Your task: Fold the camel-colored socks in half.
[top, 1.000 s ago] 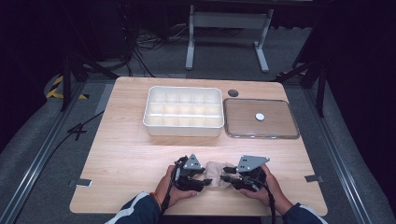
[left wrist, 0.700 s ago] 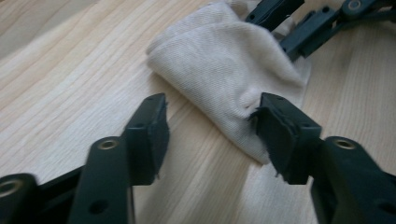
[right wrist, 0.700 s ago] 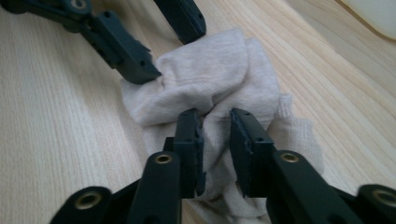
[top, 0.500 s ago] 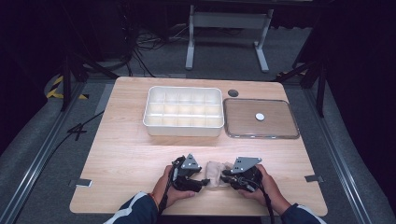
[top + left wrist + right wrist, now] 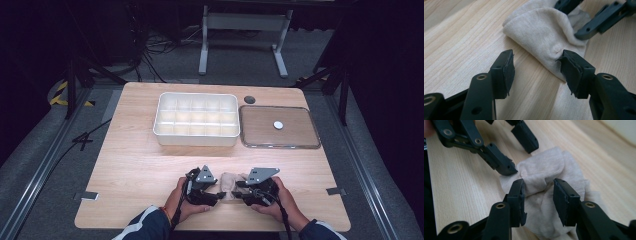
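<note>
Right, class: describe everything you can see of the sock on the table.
The sock is beige, of fine ribbed knit, soft and crumpled, folded over itself. It lies flat on the table's near edge, between the two grippers. One pad of the left gripper touches its edge; the right gripper's jaws straddle a raised fold and have just been opening.

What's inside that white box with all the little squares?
The white box has open compartments, and the ones visible look empty. Its near wall hides the bottoms of the front row.
</note>
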A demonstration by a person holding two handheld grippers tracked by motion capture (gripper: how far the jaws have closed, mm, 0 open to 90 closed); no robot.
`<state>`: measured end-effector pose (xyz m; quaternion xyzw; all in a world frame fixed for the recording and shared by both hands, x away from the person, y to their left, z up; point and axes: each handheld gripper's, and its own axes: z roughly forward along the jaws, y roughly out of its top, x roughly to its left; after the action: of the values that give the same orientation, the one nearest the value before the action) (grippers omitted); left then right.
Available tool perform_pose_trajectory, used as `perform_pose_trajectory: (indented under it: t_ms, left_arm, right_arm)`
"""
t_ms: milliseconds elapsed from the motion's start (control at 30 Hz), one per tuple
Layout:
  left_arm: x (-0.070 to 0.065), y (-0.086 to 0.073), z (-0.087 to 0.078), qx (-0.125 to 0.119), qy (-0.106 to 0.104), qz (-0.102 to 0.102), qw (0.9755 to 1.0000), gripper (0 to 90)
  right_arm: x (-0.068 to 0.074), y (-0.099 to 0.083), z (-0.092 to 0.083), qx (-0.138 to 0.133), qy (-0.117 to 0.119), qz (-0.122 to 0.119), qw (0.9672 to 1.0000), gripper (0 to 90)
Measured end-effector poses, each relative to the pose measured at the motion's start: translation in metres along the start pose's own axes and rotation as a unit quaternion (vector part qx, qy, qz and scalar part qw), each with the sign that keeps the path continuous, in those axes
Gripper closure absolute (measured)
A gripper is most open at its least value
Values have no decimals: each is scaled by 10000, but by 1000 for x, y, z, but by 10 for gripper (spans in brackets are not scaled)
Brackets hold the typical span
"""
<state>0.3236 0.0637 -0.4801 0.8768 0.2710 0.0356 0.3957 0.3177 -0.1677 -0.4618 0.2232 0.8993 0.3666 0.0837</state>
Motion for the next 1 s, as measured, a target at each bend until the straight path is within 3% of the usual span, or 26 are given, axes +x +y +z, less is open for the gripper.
perform_pose_trajectory:
  t_ms: [133,200,300,433,467,500,667,933,1000]
  left_arm:
    - [1,0,-1,-13,-13,-52,10000,427]
    - [1,0,0,-21,-13,-47,10000,427]
    - [0,0,0,5,8,-17,10000,431]
    - [0,0,0,7,23,31,10000,439]
    - [0,0,0,22,32,20,10000,438]
    - [0,0,-1,39,70,29,10000,437]
    - [2,0,-1,0,92,-55,9999,423]
    - [2,2,2,-47,22,-305,9995,406]
    - [0,4,3,-53,14,-328,9994,442]
  right_arm:
    - [0,0,0,54,-139,-23,9999,758]
    - [0,0,-1,25,-111,-26,9999,730]
    - [1,3,-3,-39,-191,21,9998,583]
    - [2,4,-8,-36,-275,-199,9994,591]
    - [-1,4,-9,-66,-272,-130,9995,595]
    - [-4,2,-8,-56,-191,-33,9998,652]
    - [-2,-2,2,175,-89,-219,9996,805]
    - [-1,-2,6,67,-94,-122,9999,838]
    - [-1,-2,7,56,-102,-119,9999,834]
